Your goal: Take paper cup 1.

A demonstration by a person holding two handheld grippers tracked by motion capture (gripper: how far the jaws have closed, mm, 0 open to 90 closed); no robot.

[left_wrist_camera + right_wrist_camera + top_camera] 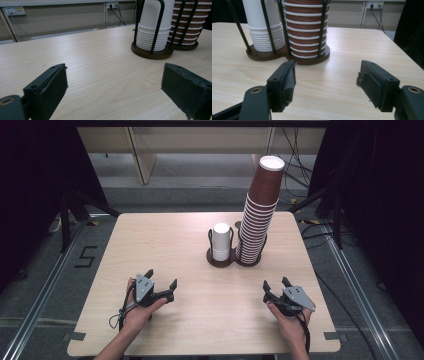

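A tall stack of brown paper cups (258, 210) leans in a dark wire holder (235, 258) at the table's middle right. Beside it, in the holder's left ring, stands a short stack of white cups (221, 241). My left gripper (161, 279) rests low at the front left, held by a hand, jaws wide apart with nothing between them. My right gripper (276, 284) sits at the front right, also held, jaws apart and empty. In the left gripper view the white cups (153, 27) and brown cups (186, 22) rise ahead. The right gripper view faces the white cups (263, 27) and brown cups (305, 27).
The light wooden table (165, 240) spreads between the grippers and the holder. Dark curtains and stands flank both sides. Cables lie on the floor behind the table, and wall sockets (15, 10) line the back wall.
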